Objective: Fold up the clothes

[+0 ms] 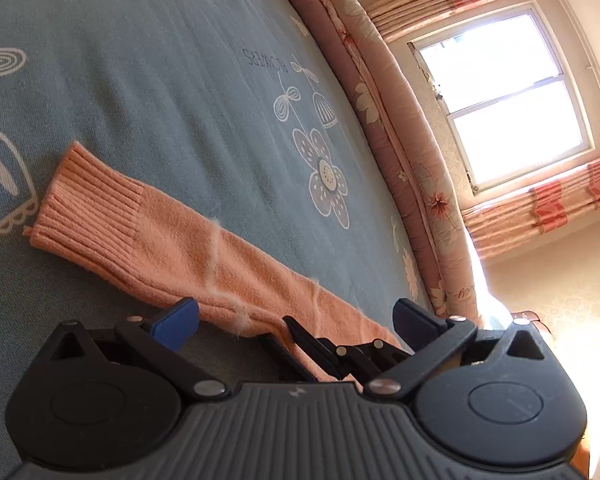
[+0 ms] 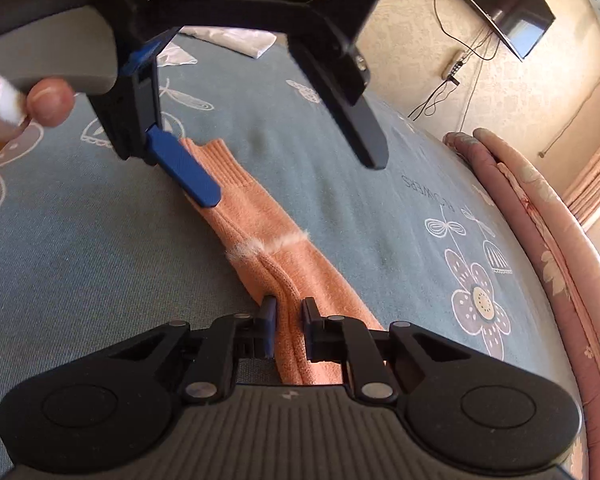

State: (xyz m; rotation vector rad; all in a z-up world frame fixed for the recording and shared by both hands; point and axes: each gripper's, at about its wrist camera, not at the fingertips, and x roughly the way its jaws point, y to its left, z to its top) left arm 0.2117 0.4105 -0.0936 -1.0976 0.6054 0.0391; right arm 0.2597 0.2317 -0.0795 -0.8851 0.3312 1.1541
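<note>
Peach sweater sleeve [image 2: 268, 216] lies across the blue bedsheet [image 2: 80, 248], cuff toward ten o'clock. Right claw [image 2: 290, 328] pinches its near fold; left claw [image 1: 296, 320] gapes wide above it, empty.

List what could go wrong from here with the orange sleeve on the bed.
1. The right gripper pinches only a narrow ridge of the orange sleeve, so the knit may slip out when lifted.
2. The left gripper stands open over the ribbed cuff, gripping nothing; a one-sided pull could twist the sleeve.
3. Dragging may rumple the blue bedspread underneath.
</note>
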